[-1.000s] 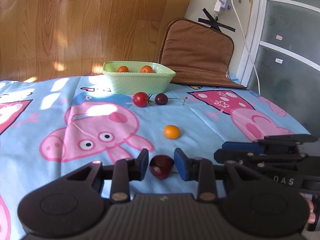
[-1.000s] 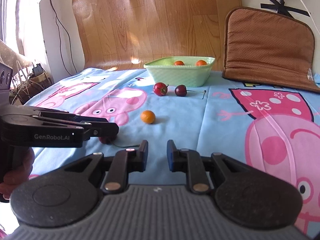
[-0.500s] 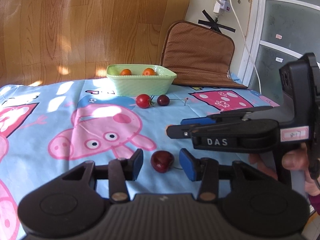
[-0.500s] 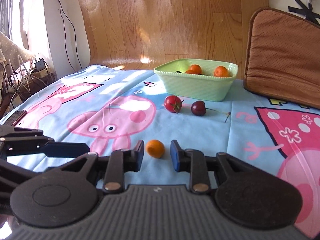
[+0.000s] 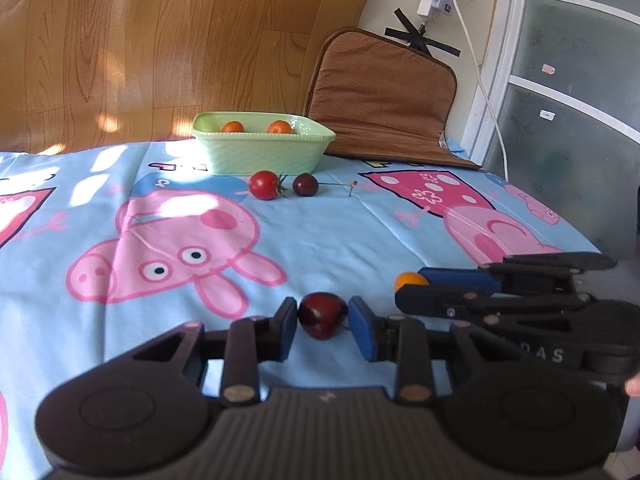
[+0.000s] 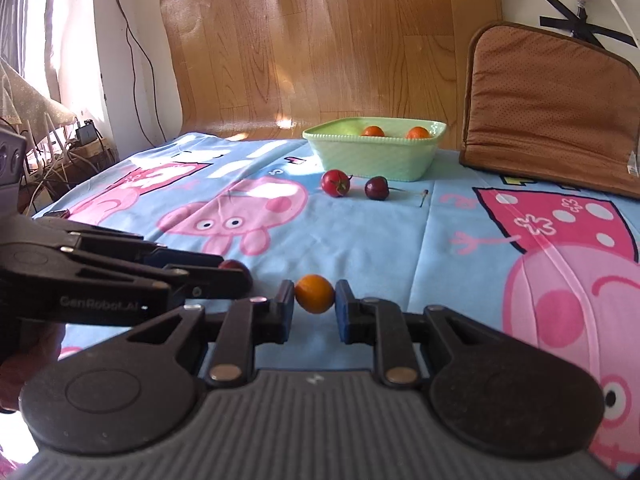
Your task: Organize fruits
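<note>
- Step in hand: double pick, one fruit per claw, both near the front edge of the cartoon cloth (image 5: 340, 240), well apart from the green bowl (image 5: 260, 156).
- Left gripper (image 5: 323, 320): jaws just been closing, now nearly as narrow as they go, pinched on the dark cherry (image 5: 320, 312) between the pads.
- Right gripper (image 6: 314, 302): jaws likewise just been closing, clamped on the small orange fruit (image 6: 315, 294), both pads against it.
- Next move, as a judgement: lift both, carry to the bowl, release over the rim; light squeeze needed, since round slick fruit could pop out or bruise.
- Left on the cloth just in front of the bowl: red tomato (image 5: 263, 185) and second cherry (image 5: 305, 185), side by side, not touching.
- Already in the bowl: two orange fruits (image 5: 279, 127), only the tops showing over the wall; rest of the bowl's inside hidden.
- Cannot tell whether either held fruit is off the cloth yet.
- In the left view, orange fruit mostly covered by the other claw; in the right view, held cherry only a sliver.
- Held cherry's stem not made out.
</note>
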The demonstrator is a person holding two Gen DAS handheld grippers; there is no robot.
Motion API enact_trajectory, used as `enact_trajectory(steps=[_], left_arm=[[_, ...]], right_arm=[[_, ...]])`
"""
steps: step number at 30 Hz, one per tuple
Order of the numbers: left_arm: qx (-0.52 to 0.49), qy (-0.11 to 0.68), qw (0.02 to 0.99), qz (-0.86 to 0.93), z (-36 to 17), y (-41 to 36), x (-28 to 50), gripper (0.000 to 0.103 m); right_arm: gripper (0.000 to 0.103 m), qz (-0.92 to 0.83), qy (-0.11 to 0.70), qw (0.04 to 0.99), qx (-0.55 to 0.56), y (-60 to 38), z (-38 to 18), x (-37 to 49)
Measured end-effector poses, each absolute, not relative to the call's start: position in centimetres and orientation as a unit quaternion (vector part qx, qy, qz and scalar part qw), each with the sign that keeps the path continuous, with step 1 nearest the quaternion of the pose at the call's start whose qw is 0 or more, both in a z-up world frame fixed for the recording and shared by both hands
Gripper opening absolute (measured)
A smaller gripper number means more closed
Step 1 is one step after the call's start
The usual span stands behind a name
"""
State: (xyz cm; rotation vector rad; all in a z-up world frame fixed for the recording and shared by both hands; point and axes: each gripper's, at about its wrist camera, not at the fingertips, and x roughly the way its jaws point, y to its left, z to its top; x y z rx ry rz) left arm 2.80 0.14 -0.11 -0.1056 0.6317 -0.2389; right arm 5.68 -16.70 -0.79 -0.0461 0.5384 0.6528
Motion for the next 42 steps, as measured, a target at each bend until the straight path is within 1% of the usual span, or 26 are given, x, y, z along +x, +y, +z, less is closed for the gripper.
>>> enact_trajectory(steps=[13,19,26,30,34,41,42], left_arm=[[-0.056,0.311,0.940,-0.125,-0.2,-0.4,1.7,0.029],[-0.057,0.300,0.944,-0.123,1.5,0.6,3.6,0.029],[-0.027,0.250,0.964,-0.085,6.4,2.9,11.3,0.029],[-0.026,0.240,0.969,-0.057,7.6,4.0,17.4,0.029],[-0.032,0.256,0.965,-0.041,6.7,4.7,23.1,0.029],[-0.028,0.298,0.954,-0.030,3.3,4.8,28.6,0.030],[-0.029,0.300,0.953,-0.027,3.1,4.8,29.0,0.030]], right_arm=[[0.024,0.308,0.269,0.912,-0.011,-16.5,-1.9,4.4],[0.024,0.308,0.265,0.914,0.010,-17.1,-1.0,5.9],[0.024,0.300,0.210,0.930,0.019,-17.0,3.2,13.5],[0.025,0.293,0.185,0.937,0.034,-16.1,5.2,19.6],[0.025,0.286,0.206,0.935,0.049,-15.0,4.6,24.8],[0.025,0.268,0.243,0.931,0.040,-12.9,1.8,28.8],[0.028,0.264,0.245,0.932,0.040,-12.8,1.6,29.1]])
